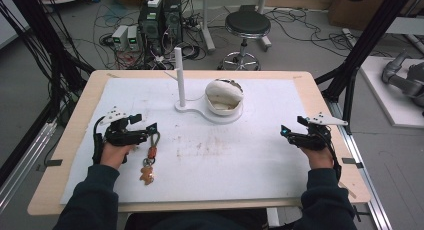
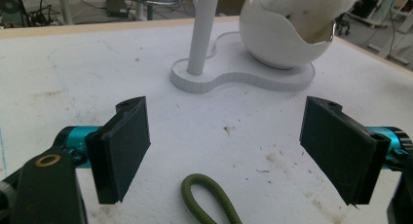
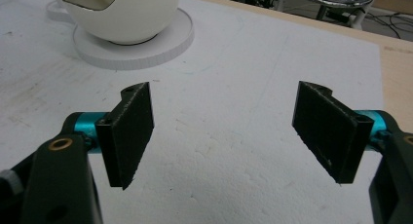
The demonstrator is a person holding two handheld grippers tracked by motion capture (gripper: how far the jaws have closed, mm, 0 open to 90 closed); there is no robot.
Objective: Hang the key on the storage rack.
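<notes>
On the white mat (image 1: 250, 160) lie one keychain (image 1: 150, 157) just beside the wide-open left gripper (image 1: 150, 126), one white stand (image 1: 207, 110) at the far middle, and the right gripper (image 1: 286, 131), also wide open and empty.

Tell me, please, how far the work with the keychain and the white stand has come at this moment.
Done: nothing visible yet. The keychain lies flat on the white mat, apart from the white stand with its post and egg-shaped cup.

In hand: nothing. The left hand-held gripper is open just above the keychain's green loop; the right hand-held gripper is open over bare mat.

Left, probably: grasping the keychain and bringing it to the stand.
</notes>
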